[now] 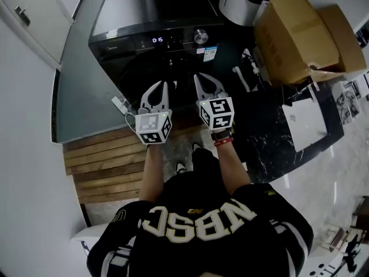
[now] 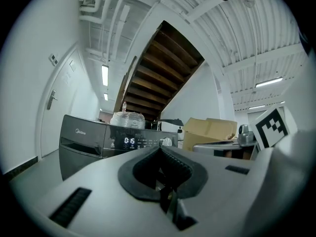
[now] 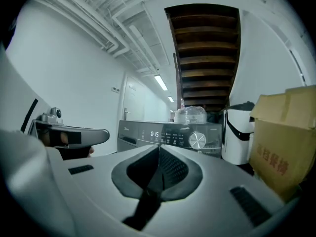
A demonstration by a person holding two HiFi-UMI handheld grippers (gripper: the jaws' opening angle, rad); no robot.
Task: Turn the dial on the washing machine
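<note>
Dial (image 1: 200, 36) on the washing machine (image 1: 144, 13) sits apart from our left gripper (image 1: 166, 86) and right gripper (image 1: 200, 78) (both claws pressed together).

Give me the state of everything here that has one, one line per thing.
left gripper: shut, nothing between the jaws
right gripper: shut, nothing between the jaws
dial: untouched, both grippers held short of it
display: lit, reads 0:15
washing machine: switched on
white door: closed
</note>
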